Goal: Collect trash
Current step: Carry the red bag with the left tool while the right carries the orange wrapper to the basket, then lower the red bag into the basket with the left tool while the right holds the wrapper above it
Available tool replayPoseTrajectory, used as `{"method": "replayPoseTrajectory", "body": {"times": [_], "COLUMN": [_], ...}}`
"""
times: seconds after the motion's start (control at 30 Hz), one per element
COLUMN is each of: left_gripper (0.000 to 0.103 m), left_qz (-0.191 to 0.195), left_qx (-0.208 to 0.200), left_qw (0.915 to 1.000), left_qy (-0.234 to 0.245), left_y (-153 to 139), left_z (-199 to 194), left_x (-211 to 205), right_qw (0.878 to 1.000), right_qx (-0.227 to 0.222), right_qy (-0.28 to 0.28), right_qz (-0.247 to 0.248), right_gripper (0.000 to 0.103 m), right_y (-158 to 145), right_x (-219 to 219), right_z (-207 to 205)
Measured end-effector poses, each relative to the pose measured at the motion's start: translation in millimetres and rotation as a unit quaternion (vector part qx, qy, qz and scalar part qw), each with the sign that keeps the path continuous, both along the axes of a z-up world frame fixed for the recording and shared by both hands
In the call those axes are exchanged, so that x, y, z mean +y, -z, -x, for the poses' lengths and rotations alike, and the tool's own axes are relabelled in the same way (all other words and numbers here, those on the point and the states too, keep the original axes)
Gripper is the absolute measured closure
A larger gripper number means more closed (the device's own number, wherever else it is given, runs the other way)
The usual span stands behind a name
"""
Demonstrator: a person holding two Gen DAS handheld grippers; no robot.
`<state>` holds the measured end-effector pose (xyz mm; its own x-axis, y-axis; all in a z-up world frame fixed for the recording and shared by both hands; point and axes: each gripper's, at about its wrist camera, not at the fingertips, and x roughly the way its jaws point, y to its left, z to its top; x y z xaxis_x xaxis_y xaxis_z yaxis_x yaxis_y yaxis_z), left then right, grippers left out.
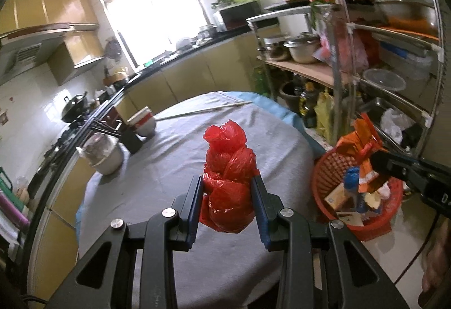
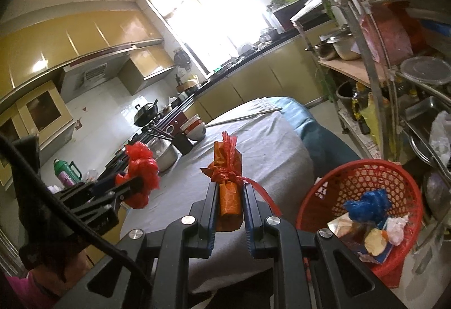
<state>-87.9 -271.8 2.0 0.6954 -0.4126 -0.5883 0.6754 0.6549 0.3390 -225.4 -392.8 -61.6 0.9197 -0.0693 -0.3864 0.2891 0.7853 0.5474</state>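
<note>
My left gripper is shut on a crumpled red plastic bag and holds it above the grey-clothed round table. It also shows in the right wrist view. My right gripper is shut on an orange wrapper tied with a red strip, held above the table's right side. In the left wrist view the right gripper holds the orange wrapper over the red basket. The red basket on the floor holds several pieces of trash, among them a blue bag.
Stacked bowls, a black holder with chopsticks, a metal pot and loose chopsticks lie on the table's far side. A metal rack full of pots and bottles stands right of the basket. Counters run behind.
</note>
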Motion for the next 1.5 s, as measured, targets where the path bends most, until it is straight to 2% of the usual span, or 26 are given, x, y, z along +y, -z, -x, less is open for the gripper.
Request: {"method": "replayPoseTrajectory", "body": {"times": [0.57,1.5], "left_gripper": [0.067,0.067], "left_qz": [-0.018,-0.038], "left_qx": [0.049,0.061], "left_qw": [0.9973,0.9909], "left_qy": [0.052,0.113], "left_y": [24,40], "left_z": [20,54], "left_x": [-27,-80], "right_qw": [0.999,0.996], "right_qx": [0.013,-0.003], "right_qy": [0.035,0.080], "right_qz": [-0.012,-0.035], "right_gripper": [0.085,0.085], "right_y": [9,10], "right_x": [-17,-43], "right_z": [32,80]}}
